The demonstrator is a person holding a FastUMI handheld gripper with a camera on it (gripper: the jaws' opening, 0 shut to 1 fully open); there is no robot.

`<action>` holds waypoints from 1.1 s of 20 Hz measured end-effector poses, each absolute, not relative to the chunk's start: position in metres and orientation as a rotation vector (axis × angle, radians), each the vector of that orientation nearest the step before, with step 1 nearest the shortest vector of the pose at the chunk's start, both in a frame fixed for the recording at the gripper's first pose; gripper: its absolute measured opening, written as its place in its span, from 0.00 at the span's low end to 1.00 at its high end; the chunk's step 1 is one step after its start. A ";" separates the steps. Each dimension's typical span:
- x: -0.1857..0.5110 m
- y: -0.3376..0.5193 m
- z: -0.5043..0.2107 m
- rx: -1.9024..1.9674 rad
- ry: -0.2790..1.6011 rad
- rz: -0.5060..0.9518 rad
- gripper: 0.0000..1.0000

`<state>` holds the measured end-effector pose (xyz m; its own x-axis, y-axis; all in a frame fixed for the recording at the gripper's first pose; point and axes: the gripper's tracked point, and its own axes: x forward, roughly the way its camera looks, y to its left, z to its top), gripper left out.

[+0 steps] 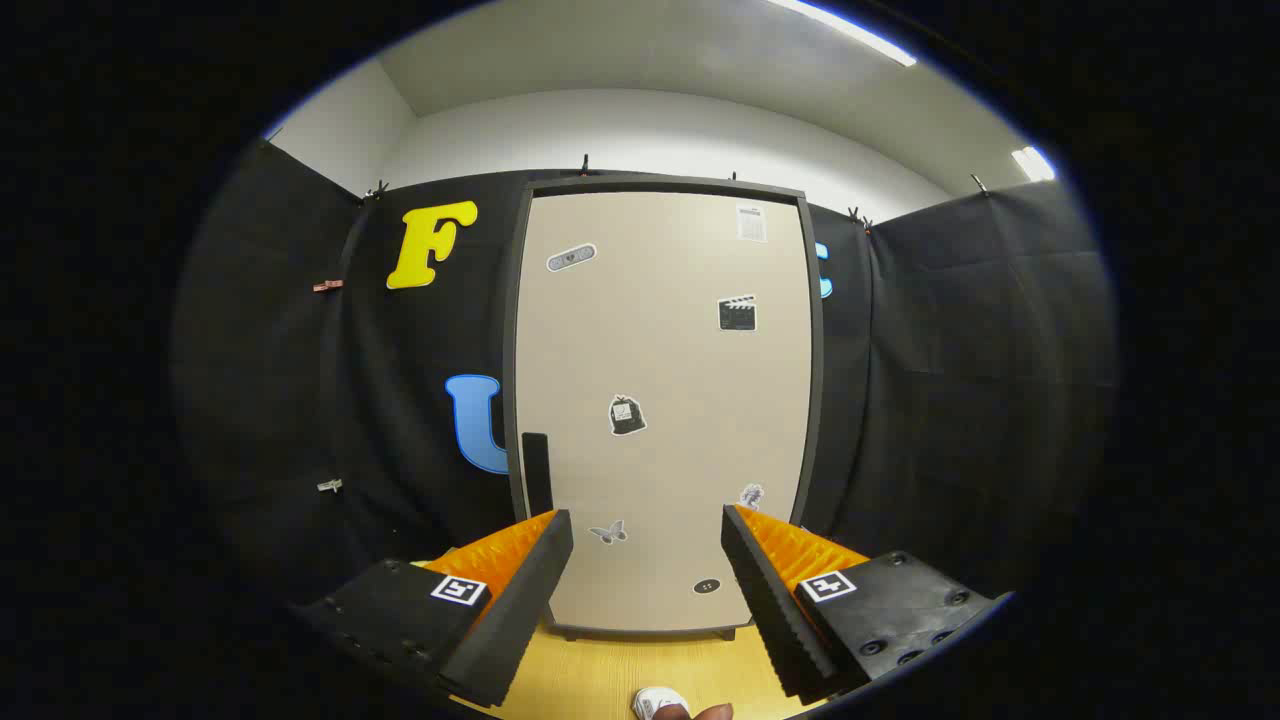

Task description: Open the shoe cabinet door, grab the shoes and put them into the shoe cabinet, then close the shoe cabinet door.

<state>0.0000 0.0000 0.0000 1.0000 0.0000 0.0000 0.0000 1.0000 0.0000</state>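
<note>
Your gripper (pixel 647 525) is released, fingers spread wide, nothing between them. The tall beige shoe cabinet with dark frame (pixel 664 400) stands beyond them at the yellow wooden worktop's (pixel 610 675) far edge, door closed.

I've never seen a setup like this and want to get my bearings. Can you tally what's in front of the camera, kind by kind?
Cabinet door: 1, shut
Door handle: 1
Stickers on the door: 7
White shoe: 1, partly seen on the wooden surface
Gripper: 1, jaws open and empty, facing the door
Total: 11
</note>
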 end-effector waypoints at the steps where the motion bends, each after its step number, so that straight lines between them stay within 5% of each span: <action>1: 0.001 0.000 0.000 -0.005 0.000 -0.003 0.97; 22: 0.008 0.030 0.002 0.009 -0.013 0.058 0.98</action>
<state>0.0084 0.0296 0.0020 0.9982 0.0577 0.0133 -0.0578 0.9983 0.0086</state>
